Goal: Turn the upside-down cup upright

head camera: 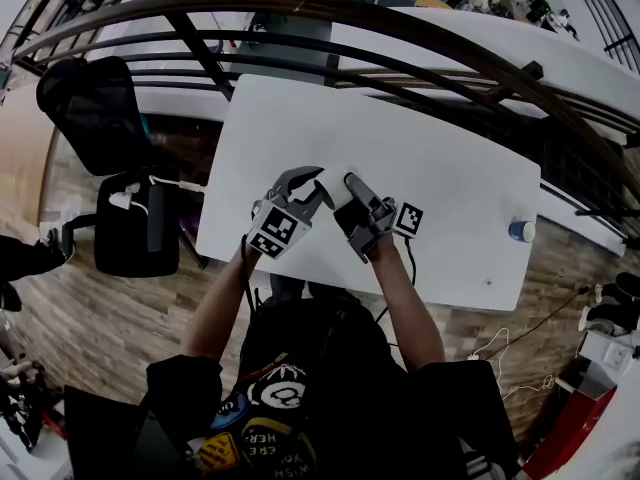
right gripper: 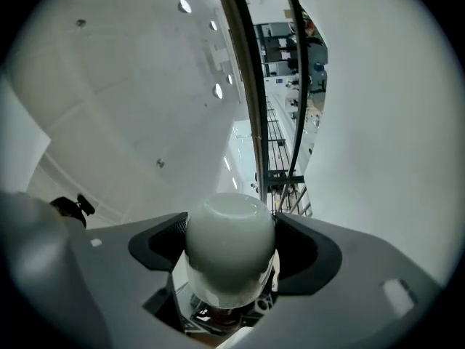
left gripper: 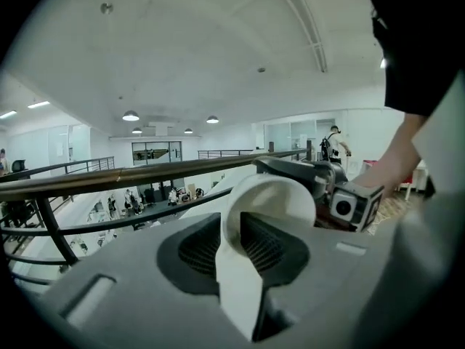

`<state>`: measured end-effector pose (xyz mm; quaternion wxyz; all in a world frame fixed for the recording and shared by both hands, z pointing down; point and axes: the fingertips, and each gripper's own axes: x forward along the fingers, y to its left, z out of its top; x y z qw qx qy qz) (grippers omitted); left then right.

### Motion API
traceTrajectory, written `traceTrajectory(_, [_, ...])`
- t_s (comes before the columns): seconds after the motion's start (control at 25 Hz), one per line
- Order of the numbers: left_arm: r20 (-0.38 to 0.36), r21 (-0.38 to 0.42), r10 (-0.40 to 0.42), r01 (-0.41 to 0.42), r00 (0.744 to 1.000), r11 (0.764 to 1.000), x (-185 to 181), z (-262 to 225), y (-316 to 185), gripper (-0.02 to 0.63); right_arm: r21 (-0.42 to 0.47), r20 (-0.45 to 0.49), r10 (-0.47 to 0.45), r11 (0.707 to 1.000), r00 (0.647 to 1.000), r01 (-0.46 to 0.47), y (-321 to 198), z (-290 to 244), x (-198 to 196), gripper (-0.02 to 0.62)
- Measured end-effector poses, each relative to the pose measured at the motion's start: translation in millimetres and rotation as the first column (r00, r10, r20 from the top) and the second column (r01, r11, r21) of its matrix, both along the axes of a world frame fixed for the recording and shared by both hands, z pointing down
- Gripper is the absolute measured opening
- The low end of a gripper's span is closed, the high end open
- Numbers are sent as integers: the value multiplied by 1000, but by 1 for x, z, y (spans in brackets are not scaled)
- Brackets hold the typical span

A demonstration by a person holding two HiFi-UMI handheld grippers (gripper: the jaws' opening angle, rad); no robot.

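A white cup (head camera: pixel 336 190) hangs above the white table (head camera: pixel 450 168), between my two grippers. In the right gripper view the cup's round body (right gripper: pixel 229 260) fills the space between the jaws, its base pointing away from the camera. My right gripper (right gripper: pixel 231 230) is shut on that body and shows in the head view (head camera: pixel 352 190) right of the cup. The left gripper view shows the cup's handle (left gripper: pixel 269 202) between the jaws of my left gripper (left gripper: pixel 251 249), with a dark gap beside it. My left gripper (head camera: pixel 316 190) is open around the handle.
A small blue-topped object (head camera: pixel 521 231) stands near the table's right edge. A black chair (head camera: pixel 135 223) sits left of the table, and another (head camera: pixel 95 108) farther back. A curved railing (head camera: pixel 400 28) runs beyond the table's far edge.
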<state>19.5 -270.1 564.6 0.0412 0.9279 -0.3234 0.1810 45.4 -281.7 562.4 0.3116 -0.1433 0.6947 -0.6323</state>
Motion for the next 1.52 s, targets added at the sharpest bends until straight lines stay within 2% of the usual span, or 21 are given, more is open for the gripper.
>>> traceTrajectory(0.08, [21, -51, -26, 27, 999, 998, -9, 14, 6, 83, 40, -88, 61, 998, 994, -57, -10, 7, 15, 374])
traceTrajectory(0.16, [48, -114, -91, 96, 995, 989, -25, 31, 8, 83, 121, -249, 118, 989, 961, -90, -25, 19, 26, 374])
traceTrajectory(0.24, [69, -149, -171, 180, 983, 972, -45, 47, 9, 83, 227, -466, 174, 971, 868, -72, -37, 44, 32, 374])
traceTrajectory(0.32, [79, -160, -241, 251, 967, 955, -62, 61, 11, 81, 315, -658, 235, 949, 716, -23, -47, 81, 35, 374])
traceTrajectory(0.36, [78, -169, -271, 280, 960, 945, -68, 66, 14, 81, 351, -738, 264, 936, 621, 19, -50, 100, 36, 374])
traceTrajectory(0.44, [69, -179, -316, 323, 946, 929, -74, 72, 17, 81, 401, -859, 317, 905, 402, 143, -59, 136, 34, 374])
traceTrajectory(0.48, [60, -177, -331, 336, 942, 925, -75, 73, 17, 80, 411, -892, 343, 886, 295, 214, -63, 151, 30, 374])
traceTrajectory(0.52, [50, -172, -341, 344, 939, 923, -75, 74, 16, 77, 415, -906, 368, 867, 207, 275, -67, 163, 26, 374])
traceTrajectory(0.56, [45, -169, -347, 350, 937, 922, -74, 75, 15, 72, 416, -909, 391, 852, 142, 318, -70, 173, 22, 374])
traceTrajectory(0.64, [44, -159, -350, 353, 936, 922, -69, 76, 15, 69, 426, -900, 430, 832, 72, 356, -74, 187, 17, 374])
traceTrajectory(0.72, [47, -141, -354, 357, 934, 923, -65, 74, 15, 67, 454, -883, 466, 819, 55, 351, -75, 194, 16, 376])
traceTrajectory(0.84, [31, -143, -369, 369, 929, 918, -67, 73, 14, 67, 467, -875, 480, 809, 56, 357, -75, 196, 10, 376])
traceTrajectory(1.0, [0, -182, -376, 369, 927, 911, -67, 76, 17, 67, 431, -896, 438, 814, 76, 389, -64, 203, 11, 394])
traceTrajectory(1.12, [3, -192, -382, 375, 924, 907, -66, 74, 26, 67, 427, -900, 428, 828, 82, 364, -46, 194, 25, 389])
traceTrajectory(1.2, [5, -180, -386, 380, 923, 907, -65, 68, 32, 67, 456, -888, 451, 835, 91, 308, -31, 174, 40, 336])
traceTrajectory(1.24, [4, -172, -386, 381, 922, 908, -65, 64, 35, 67, 476, -878, 471, 835, 86, 278, -22, 160, 48, 279])
traceTrajectory(1.28, [5, -165, -387, 382, 922, 909, -66, 61, 38, 67, 495, -866, 495, 831, 71, 253, -13, 144, 55, 196])
traceTrajectory(1.32, [6, -158, -386, 382, 922, 910, -68, 57, 42, 61, 513, -855, 515, 828, 55, 228, -2, 128, 60, 71])
traceTrajectory(1.36, [5, -154, -384, 381, 923, 912, -70, 52, 48, 26, 525, -849, 526, 827, 54, 200, 11, 113, 61, -2])
traceTrajectory(1.48, [-38, -170, -360, 349, 932, 922, -68, 32, 76, 5, 533, -846, 521, 836, 113, 131, 59, 74, 56, -2])
traceTrajectory(1.52, [-50, -166, -340, 328, 939, 930, -63, 23, 87, 5, 529, -848, 518, 840, 117, 118, 76, 65, 57, -2])
